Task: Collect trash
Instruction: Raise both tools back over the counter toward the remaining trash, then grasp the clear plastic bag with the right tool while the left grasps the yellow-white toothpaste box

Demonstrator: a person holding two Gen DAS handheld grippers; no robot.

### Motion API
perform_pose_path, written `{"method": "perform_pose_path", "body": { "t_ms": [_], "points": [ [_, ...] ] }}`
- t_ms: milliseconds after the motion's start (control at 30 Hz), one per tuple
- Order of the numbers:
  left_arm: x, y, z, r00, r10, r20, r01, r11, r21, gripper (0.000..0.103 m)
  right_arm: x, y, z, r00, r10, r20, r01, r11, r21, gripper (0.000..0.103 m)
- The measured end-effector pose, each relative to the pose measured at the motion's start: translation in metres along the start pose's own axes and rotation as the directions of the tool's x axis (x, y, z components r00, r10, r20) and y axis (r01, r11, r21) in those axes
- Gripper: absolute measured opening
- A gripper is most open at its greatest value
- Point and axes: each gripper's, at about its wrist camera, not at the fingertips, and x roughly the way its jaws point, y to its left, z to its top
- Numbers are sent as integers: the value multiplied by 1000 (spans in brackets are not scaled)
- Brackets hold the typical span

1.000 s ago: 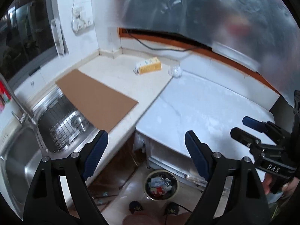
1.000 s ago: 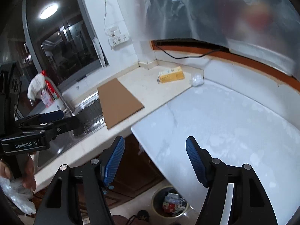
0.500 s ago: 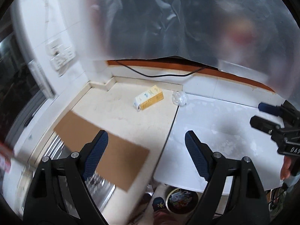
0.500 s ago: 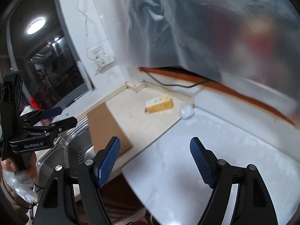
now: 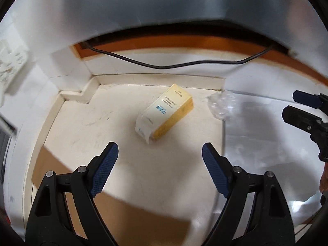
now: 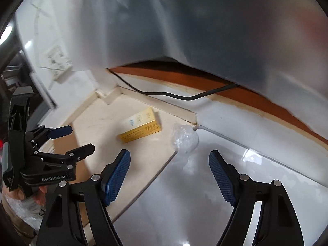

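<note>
the left claw [image 5: 157,153] hangs spread wide over the cream desk [image 5: 106,127], with bare surface between its fingers and the yellow box [image 5: 164,114] ahead. just right of the box lies a crumpled clear plastic wrap [image 5: 220,104], apart from it. the corner walls close in behind both, with a black cable [image 5: 164,66] slung low along the back. a cardboard sheet [image 5: 133,211] lies flat on the near left. the right claw [image 6: 169,176], also spread, faces the wrap [image 6: 184,137] across bare white surface.

"GenRobot.AI" stands in pale letters on the black body of the left gripper [image 6: 72,138]. Print on the yellow box [image 5: 165,113] is too small to read.
</note>
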Motion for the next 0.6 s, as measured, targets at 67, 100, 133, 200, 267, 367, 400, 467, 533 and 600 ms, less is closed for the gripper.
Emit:
{"method": "perform_pose_path", "body": {
  "t_ms": [67, 100, 133, 200, 267, 367, 400, 467, 533, 600],
  "points": [
    [27, 1, 7, 1000, -4, -4, 4, 1000, 11, 82, 34, -2, 7, 1000, -22, -14, 23, 1000, 20, 80],
    [38, 2, 11, 1000, -2, -5, 2, 1000, 15, 82, 48, -4, 9, 999, -31, -19, 31, 999, 30, 80],
    [51, 4, 15, 1000, 3, -6, -3, 1000, 24, 82, 57, -4, 7, 999, -37, -22, 38, 999, 34, 80],
    [72, 6, 21, 1000, 18, 0, -18, 999, 46, 82, 77, -5, 9, 998, -50, -27, 51, 998, 39, 80],
    [89, 6, 26, 999, 32, 14, -33, 997, 74, 82, 101, -6, 11, 997, -67, -32, 68, 997, 35, 80],
    [109, 6, 32, 999, 18, 30, -21, 995, 98, 82, 124, -6, 9, 996, -83, -28, 84, 996, 22, 80],
    [114, 7, 34, 999, 9, 32, -12, 995, 103, 82, 132, -6, 10, 995, -92, -30, 93, 996, 20, 80],
    [123, 8, 36, 999, -17, 31, 13, 994, 111, 82, 147, -8, 7, 994, -99, -36, 100, 995, 22, 80],
    [130, 11, 36, 999, -38, 27, 35, 993, 115, 82, 162, -12, 6, 994, -95, -47, 96, 995, 34, 80],
    [132, 13, 34, 998, -64, 19, 62, 991, 119, 82, 172, -14, 4, 995, -90, -50, 92, 995, 41, 80]
  ]
}}
